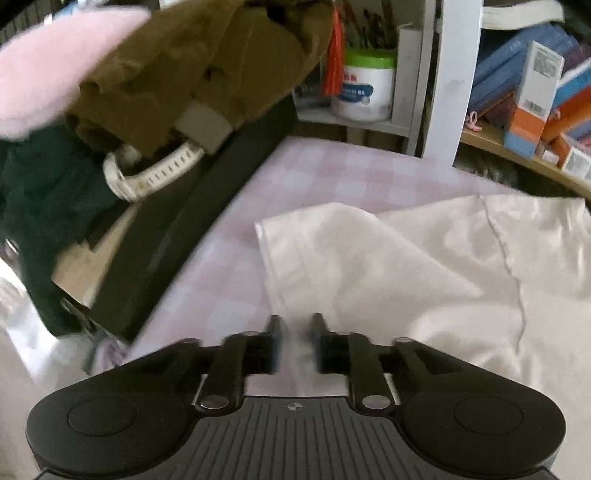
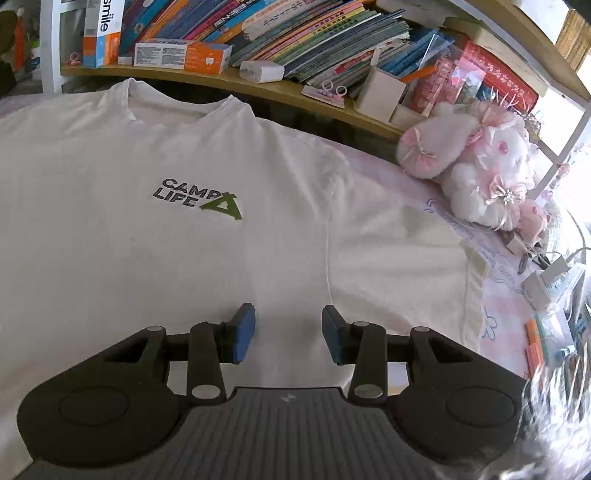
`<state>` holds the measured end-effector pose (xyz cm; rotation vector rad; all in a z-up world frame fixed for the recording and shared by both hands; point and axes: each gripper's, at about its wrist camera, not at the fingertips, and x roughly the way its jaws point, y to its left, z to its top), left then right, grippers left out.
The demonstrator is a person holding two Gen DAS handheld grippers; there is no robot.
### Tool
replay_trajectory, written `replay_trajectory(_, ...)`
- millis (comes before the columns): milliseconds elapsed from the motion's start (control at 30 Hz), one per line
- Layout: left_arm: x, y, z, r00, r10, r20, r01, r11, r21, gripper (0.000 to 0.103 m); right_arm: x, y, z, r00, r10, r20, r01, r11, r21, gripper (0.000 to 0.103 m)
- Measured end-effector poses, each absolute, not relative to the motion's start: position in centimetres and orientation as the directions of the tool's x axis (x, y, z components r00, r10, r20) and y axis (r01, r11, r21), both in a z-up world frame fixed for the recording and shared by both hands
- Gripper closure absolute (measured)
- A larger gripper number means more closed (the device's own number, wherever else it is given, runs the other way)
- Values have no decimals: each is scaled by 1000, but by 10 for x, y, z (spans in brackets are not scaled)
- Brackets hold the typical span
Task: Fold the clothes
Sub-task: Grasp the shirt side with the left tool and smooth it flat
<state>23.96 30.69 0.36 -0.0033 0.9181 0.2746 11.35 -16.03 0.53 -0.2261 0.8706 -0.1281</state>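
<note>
My left claw (image 1: pixel 294 328) sits nearest, blurred, its jaws narrowed with a fold of the white T-shirt (image 1: pixel 369 266) rising between them; I cannot tell whether the pads pinch it. Beyond it the shirt's sleeve lies doubled over on the pink checked bed (image 1: pixel 295 173), toward the bed's far edge. My right claw (image 2: pixel 288 332) hangs released over the shirt's (image 2: pixel 147 240) front, jaws apart, nothing between them. Farther on is the "CAMP LIFE" print (image 2: pixel 195 199), then the collar at the bed's far edge. A pink plush toy (image 2: pixel 476 166) rests by the far right corner, below a shelf of books (image 2: pixel 295 33).
</note>
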Motion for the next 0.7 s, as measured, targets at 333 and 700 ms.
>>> replay_trajectory(333, 281, 223, 20, 685, -82, -724, 142, 990, 22, 43, 114, -162, 5, 629, -209, -749, 50, 972, -229, 63)
replay_trajectory(700, 322, 182, -18, 686, -89, -722, 197, 978, 66, 93, 117, -160, 5, 608, -233, -759, 104, 971, -215, 65)
